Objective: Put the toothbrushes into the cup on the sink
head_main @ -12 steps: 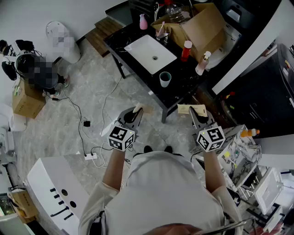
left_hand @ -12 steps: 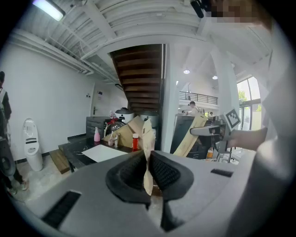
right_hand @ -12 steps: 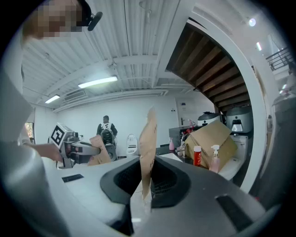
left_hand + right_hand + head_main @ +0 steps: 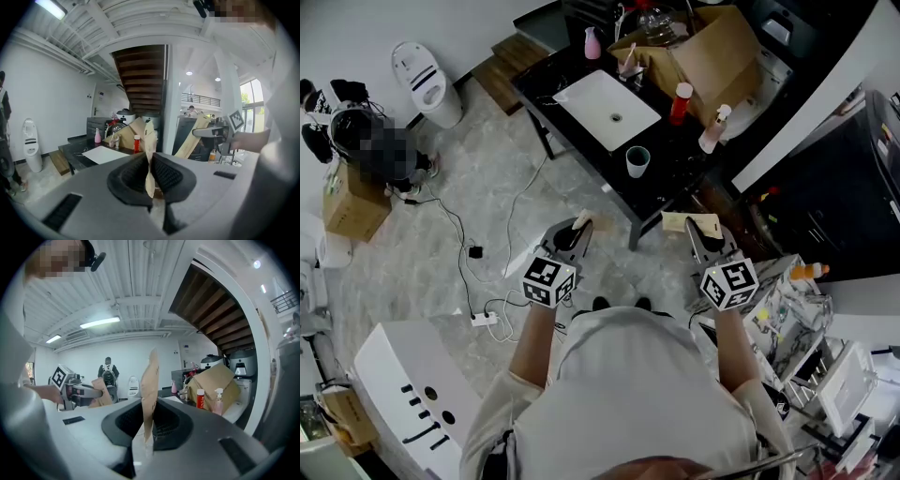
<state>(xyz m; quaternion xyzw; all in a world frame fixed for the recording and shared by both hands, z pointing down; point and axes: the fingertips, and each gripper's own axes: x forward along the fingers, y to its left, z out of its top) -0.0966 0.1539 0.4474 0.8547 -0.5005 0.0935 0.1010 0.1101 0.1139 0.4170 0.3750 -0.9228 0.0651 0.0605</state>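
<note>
Fingers (image 4: 169, 174) on my left gripper (image 4: 150, 179) are pinched almost together, and clamped between them is the left toothbrush (image 4: 150, 140), which I judge to be a toothbrush in its flat brown paper sleeve, standing up out of the jaws. Same story on my right gripper (image 4: 149, 425): fingers (image 4: 167, 425) nearly closed on the right toothbrush (image 4: 150, 376), sleeve upright. Both grippers are out in front of me, side by side and roughly level, over the grey floor (image 4: 487, 206). The cup (image 4: 637, 161) sits well ahead on the black counter (image 4: 572, 70), near its front edge and just beside the white basin (image 4: 607, 110), with a red bottle (image 4: 680, 103) and a spray bottle (image 4: 712, 129) behind it. So I'd call this the carry: both brushes are in hand, neither is delivered. Next I need to step in, bring one gripper over the cup's mouth, tip that sleeve end-down and let go only once it's inside the rim. The mouth looks narrow, so one brush at a time.
</note>
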